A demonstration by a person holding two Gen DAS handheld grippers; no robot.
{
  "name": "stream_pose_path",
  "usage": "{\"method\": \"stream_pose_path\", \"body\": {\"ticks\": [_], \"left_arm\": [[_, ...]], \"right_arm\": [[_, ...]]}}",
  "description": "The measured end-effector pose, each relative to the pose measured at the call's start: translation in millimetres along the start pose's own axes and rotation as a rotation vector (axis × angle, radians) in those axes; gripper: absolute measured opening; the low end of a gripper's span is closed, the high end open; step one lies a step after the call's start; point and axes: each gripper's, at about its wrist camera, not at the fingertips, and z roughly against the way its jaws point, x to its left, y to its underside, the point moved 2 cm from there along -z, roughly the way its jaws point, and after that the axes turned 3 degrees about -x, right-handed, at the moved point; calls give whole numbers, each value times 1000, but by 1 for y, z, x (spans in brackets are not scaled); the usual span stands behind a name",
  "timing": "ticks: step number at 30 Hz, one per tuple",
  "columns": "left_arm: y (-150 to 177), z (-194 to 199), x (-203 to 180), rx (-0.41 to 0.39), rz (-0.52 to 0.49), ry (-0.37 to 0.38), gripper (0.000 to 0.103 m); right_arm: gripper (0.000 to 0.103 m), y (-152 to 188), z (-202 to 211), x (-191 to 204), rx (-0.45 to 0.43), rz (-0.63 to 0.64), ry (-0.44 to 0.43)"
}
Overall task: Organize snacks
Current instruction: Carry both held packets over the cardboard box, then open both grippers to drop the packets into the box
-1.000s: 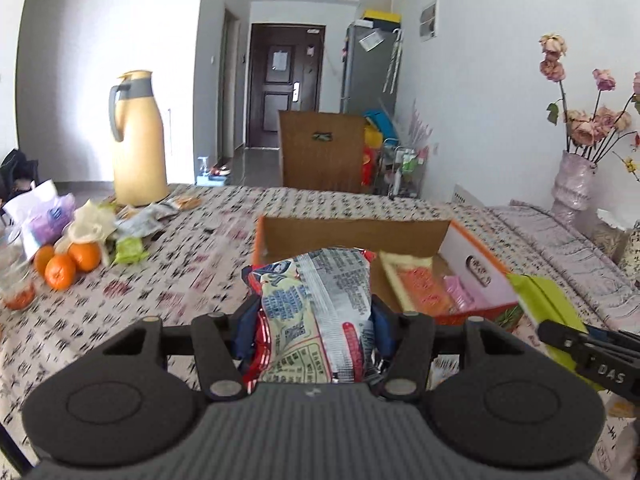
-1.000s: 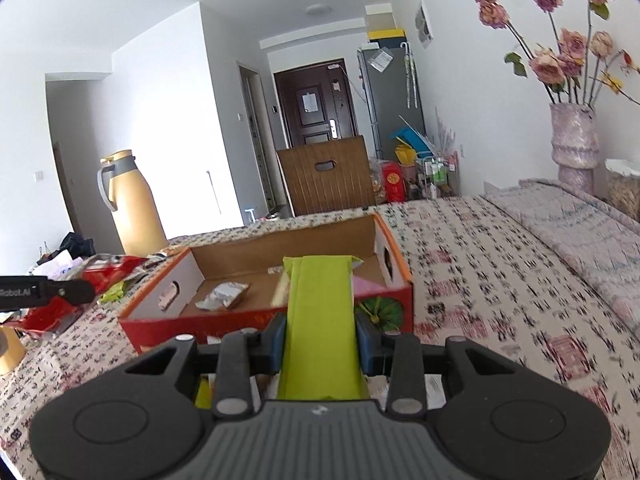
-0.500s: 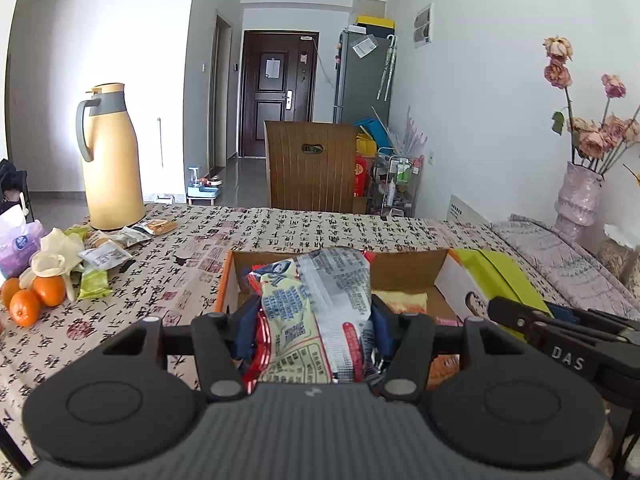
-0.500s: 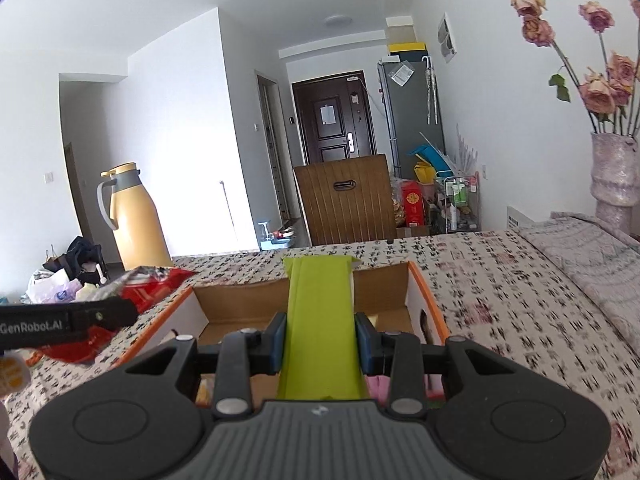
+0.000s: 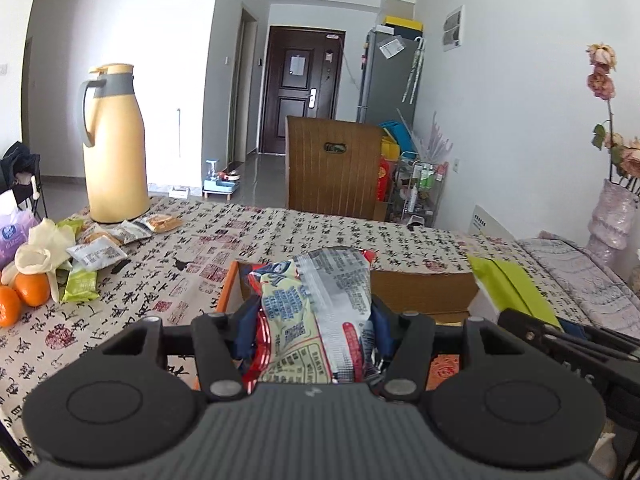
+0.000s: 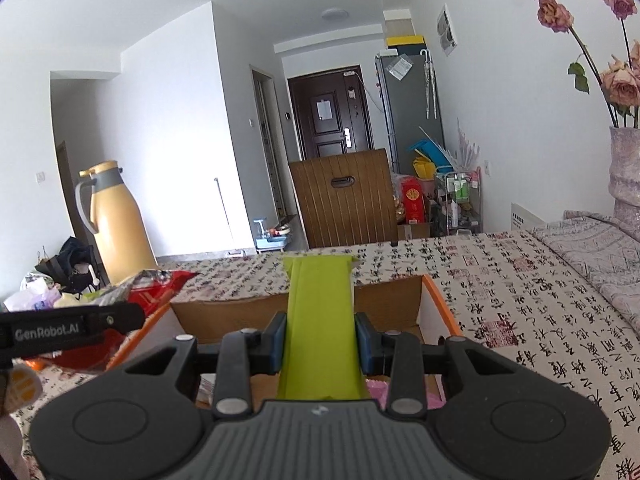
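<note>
My left gripper [image 5: 314, 330] is shut on a red and silver printed snack bag [image 5: 320, 316], held over the near left part of the orange cardboard box [image 5: 420, 288]. My right gripper [image 6: 320, 344] is shut on a flat lime-green snack packet [image 6: 320, 320], which hangs over the box [image 6: 392, 304]. The green packet [image 5: 512, 284] also shows at the right of the left wrist view. In the right wrist view the left gripper's arm and its red bag [image 6: 160, 284] sit at the left. A pink packet [image 6: 378, 392] lies inside the box.
Loose snack packets [image 5: 100, 252], oranges [image 5: 28, 296] and a white cloth lie at the table's left, by a tall yellow thermos [image 5: 114, 144]. A vase of dried roses [image 6: 624, 168] stands at the right. A wooden chair back [image 5: 332, 172] stands beyond the far table edge.
Both grippers have moved forward over the box with their packets still held. The box now sits lower and closer under the fingers, and its inside is mostly hidden.
</note>
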Motion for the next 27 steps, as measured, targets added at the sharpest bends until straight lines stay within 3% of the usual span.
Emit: {"method": "stream_pose_path", "body": {"ticks": [10,15,17,19,20,22,24,27], "left_arm": [[14,-18,9,38,1,-5,57],[14,-11,10,16,14,-7,66],[13,-6,11,-3,21,-12,82],[11,-3,11,-23,23,-24,95],[11,-1,12,-29,28,-29,103],[11,1,13,-35,39,-34,103],[10,1,14,-31,49,-33,103],[9,1,15,-31,54,-33,103]], "right_arm": [[34,14,-14,-6,62,-4,7],[36,14,-12,-10,62,-20,10],[43,14,-9,-13,56,-33,16],[65,13,-7,-16,45,-46,21],[70,12,-6,-17,36,-50,25],[93,11,-2,-18,20,-59,26],[103,10,0,-20,7,-65,27],[103,9,1,-21,-2,-73,31]]}}
